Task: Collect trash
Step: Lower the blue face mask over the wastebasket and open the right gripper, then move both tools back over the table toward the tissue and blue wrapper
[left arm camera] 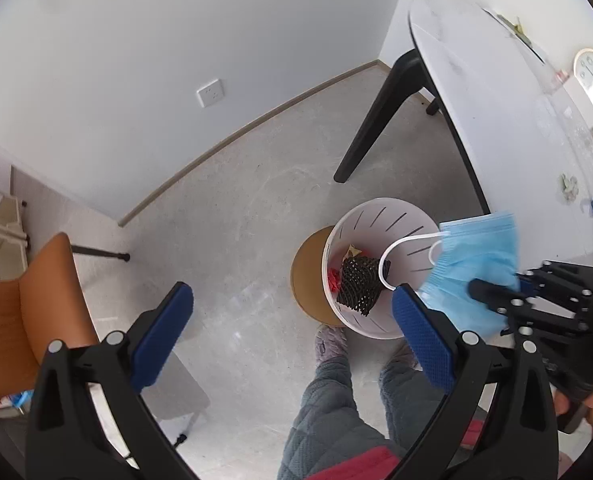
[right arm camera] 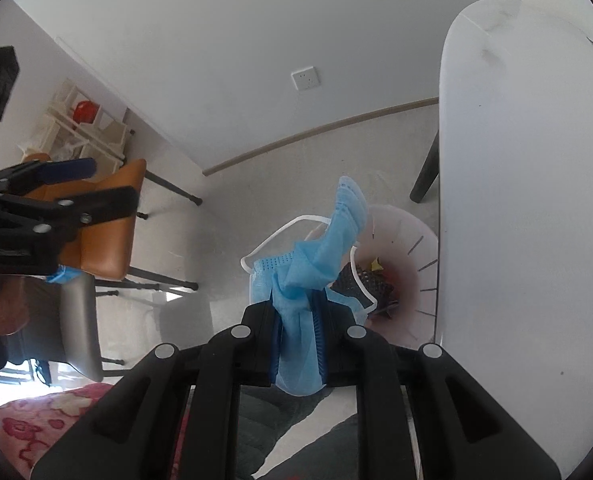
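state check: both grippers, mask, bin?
left gripper: open, empty, above the floor beside the bin
right gripper: shut on the mask
blue face mask: crumpled, pinched between the pads, one ear loop dangling over the bin
white trash bin: on the floor beside the table, no lid on, partly filled with black mesh and red scraps
white table: small scraps lying on it

- Face mask (right arm camera: pixel 316 264): light blue, pleated, crumpled, white ear loops hanging loose; pinched between the closed fingers of the right gripper (right arm camera: pixel 298 320), held above the bin's rim.
- Waste bin (left arm camera: pixel 376 216): white, round, slotted walls, upright on the floor beside the table; contains black mesh, red and yellow scraps.
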A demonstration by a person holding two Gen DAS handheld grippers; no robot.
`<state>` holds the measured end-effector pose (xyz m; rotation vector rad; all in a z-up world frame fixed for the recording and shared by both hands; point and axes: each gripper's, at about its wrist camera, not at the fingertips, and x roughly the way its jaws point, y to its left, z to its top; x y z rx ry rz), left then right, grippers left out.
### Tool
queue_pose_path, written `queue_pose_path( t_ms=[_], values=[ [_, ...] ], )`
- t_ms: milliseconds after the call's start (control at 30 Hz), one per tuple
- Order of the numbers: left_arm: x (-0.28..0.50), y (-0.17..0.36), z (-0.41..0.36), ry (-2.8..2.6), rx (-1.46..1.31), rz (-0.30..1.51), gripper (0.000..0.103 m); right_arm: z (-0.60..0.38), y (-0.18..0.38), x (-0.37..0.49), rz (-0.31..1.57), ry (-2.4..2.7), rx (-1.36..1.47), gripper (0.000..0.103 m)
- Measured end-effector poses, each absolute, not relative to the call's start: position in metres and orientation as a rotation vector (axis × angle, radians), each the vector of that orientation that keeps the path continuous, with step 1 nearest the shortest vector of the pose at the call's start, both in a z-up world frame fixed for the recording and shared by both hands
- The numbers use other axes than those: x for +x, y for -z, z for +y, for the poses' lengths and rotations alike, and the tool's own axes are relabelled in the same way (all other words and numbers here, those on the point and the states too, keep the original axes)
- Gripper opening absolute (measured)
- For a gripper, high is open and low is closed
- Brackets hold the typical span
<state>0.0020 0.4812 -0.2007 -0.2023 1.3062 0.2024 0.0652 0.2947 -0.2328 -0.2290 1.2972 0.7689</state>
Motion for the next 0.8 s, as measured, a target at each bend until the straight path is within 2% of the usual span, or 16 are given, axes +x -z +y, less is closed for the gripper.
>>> queue_pose_path(
  t_ms=[33,100,167,233,300,433,533,600,733,800],
  values=[
    [0.001,0.202,0.484,-0.21,-0.211,1.307,0.095,0.298,0.241,0.067,1.303,-0.767,-0.251,0.023],
    [-0.004,0.203,0.486,-0.22,-0.224,1.308,0.095,0.304,0.255,0.069,1.323,-0.753,-0.286,0.038],
    [-0.008,0.203,0.486,-0.224,-0.223,1.309,0.095,0.305,0.258,0.069,1.332,-0.752,-0.285,0.047],
    [-0.008,0.203,0.486,-0.23,-0.211,1.305,0.095,0.304,0.254,0.069,1.32,-0.751,-0.286,0.049],
    [-0.007,0.204,0.486,-0.228,-0.21,1.301,0.095,0.298,0.243,0.065,1.302,-0.753,-0.279,0.056],
    [-0.001,0.199,0.478,-0.207,-0.207,1.284,0.095,0.285,0.22,0.064,1.259,-0.747,-0.249,0.058],
    [0.005,0.189,0.463,-0.164,-0.185,1.263,0.095,0.267,0.194,0.066,1.215,-0.732,-0.187,0.065],
    [0.011,0.181,0.447,-0.125,-0.162,1.244,0.095,0.251,0.175,0.066,1.18,-0.705,-0.16,0.078],
    [0.027,0.162,0.404,-0.006,-0.123,1.208,0.095,0.202,0.142,0.065,1.112,-0.581,-0.133,0.087],
    [0.037,0.156,0.378,0.063,-0.1,1.196,0.095,0.177,0.133,0.066,1.103,-0.502,-0.119,0.096]
  ],
)
